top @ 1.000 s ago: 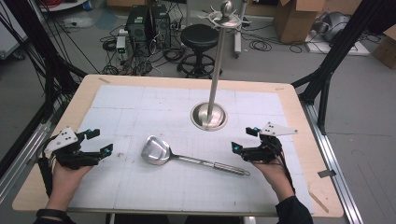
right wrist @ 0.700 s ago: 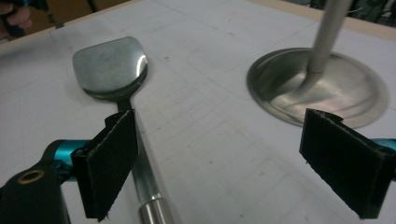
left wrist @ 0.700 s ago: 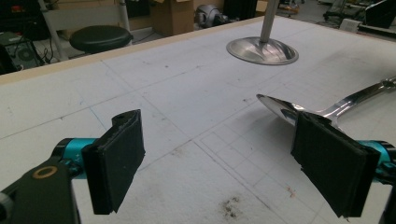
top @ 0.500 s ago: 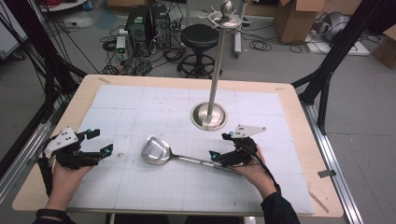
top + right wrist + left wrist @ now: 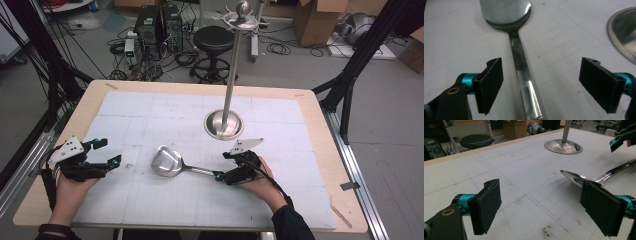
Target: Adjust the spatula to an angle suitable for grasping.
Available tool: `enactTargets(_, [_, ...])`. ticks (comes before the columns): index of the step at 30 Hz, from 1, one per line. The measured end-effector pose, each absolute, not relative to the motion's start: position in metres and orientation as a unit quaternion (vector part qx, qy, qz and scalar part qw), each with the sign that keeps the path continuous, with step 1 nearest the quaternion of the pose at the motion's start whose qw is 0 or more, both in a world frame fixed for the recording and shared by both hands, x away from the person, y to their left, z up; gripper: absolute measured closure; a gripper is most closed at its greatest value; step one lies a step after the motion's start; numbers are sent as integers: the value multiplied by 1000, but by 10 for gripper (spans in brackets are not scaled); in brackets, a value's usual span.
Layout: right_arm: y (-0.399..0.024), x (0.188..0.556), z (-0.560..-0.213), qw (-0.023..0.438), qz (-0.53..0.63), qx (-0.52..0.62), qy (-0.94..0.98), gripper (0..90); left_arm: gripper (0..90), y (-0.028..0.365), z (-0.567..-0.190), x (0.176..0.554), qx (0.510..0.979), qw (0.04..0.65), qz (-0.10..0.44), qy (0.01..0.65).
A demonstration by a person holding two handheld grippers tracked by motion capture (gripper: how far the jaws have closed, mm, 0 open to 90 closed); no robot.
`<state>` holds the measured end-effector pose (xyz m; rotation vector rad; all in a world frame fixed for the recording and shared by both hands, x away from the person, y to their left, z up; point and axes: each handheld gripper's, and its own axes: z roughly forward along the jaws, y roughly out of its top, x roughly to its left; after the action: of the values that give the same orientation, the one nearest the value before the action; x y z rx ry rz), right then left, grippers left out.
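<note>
A large shiny steel serving spoon (image 5: 172,162) lay flat on the white gridded mat of the wooden table (image 5: 310,102), its bowl toward the left and its handle running right. The right gripper (image 5: 226,169) stood with jaws wide, one either side of the handle near its end, apparently not touching it. The left gripper (image 5: 111,152) waited well apart, also wide and empty. Nothing was lifted yet; closing on the handle was probably next, and the tall polished metal stand (image 5: 225,122) beyond perhaps awaited the spoon.
</note>
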<state>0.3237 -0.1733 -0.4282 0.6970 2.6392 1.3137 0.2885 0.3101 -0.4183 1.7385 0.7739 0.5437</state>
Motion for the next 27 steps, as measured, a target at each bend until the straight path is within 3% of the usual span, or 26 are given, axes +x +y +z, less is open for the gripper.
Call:
enactTargets(7, [-164, 324, -436, 37, 406, 214, 888, 323, 177, 310, -418, 288, 735, 549, 228, 326])
enactTargets(12, [-158, 325, -437, 28, 385, 203, 900, 441, 177, 309, -419, 288, 737, 547, 228, 325])
enactTargets(16, [-156, 325, -438, 25, 371, 206, 905, 461, 177, 309, -419, 288, 737, 547, 228, 325])
enactTargets(27, [-142, 326, -432, 54, 309, 177, 933, 582, 177, 308, -419, 288, 741, 543, 227, 324])
